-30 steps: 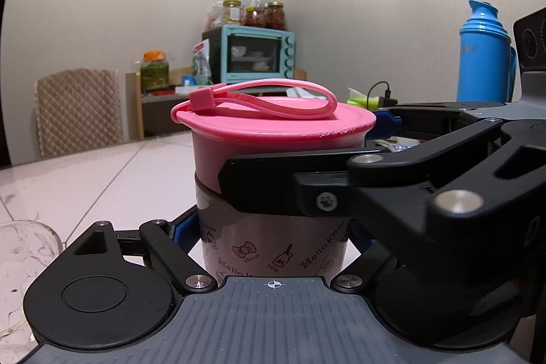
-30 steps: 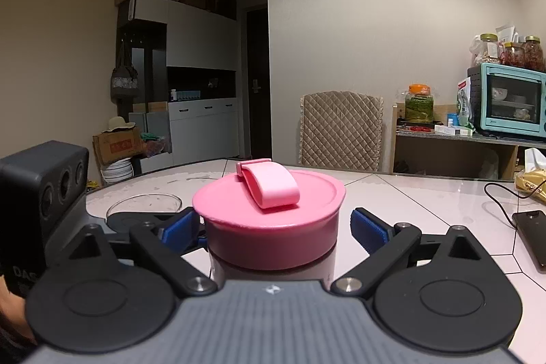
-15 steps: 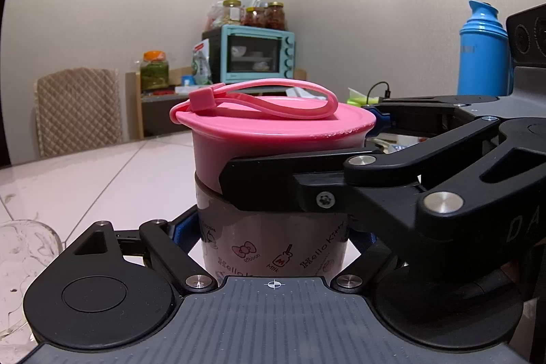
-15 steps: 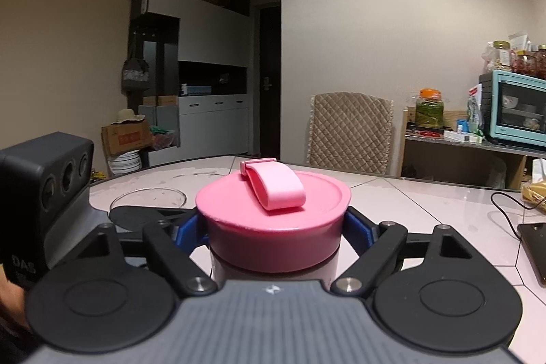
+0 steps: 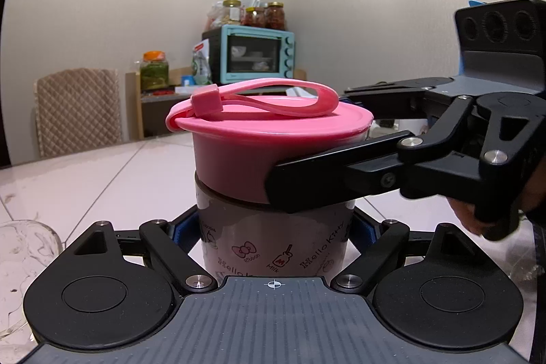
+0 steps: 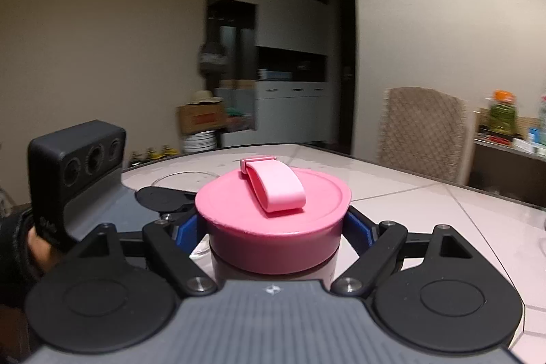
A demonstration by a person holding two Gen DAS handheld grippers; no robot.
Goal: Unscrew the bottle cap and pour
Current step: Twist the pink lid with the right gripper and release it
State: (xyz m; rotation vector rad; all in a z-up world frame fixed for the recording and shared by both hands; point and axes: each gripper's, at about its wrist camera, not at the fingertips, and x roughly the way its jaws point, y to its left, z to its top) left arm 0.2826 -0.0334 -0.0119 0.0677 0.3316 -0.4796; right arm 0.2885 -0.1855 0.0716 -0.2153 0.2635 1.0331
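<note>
Standing upright on the pale tiled table [image 5: 102, 179], the bottle [image 5: 273, 244] has a translucent brownish body printed with small cartoon marks and a broad pink cap [image 5: 269, 139] with a looped strap [image 5: 266, 98] lying across its top. The left gripper [image 5: 273, 229] holds the body low down, its blue pads [image 5: 181, 229] pressed against either side — most of each pad is hidden behind the bottle and the black linkage, and the bottle's base is cut off below the gripper's grey housing. The right gripper [image 6: 274, 227] is closed on the cap, blue pads [image 6: 358, 226] tight against its rim on both sides; from the left wrist view only one black finger [image 5: 327, 179] of it shows, crossing the cap's lower edge, while the far finger is hidden behind the cap. A line shows where the cap meets the body, but whether any thread has loosened cannot be told.

A clear glass vessel [image 5: 24, 255] sits at the far left of the left wrist view, cut off by the frame edge. The right wrist view is blurred, so the cabinet [image 6: 283, 57] and the quilted chair [image 6: 423, 132] are soft — the glass rim [image 6: 184, 178] beyond the cap is barely legible. A teal toaster oven [image 5: 252, 53] stands on a shelf against the far wall, jars on top.
</note>
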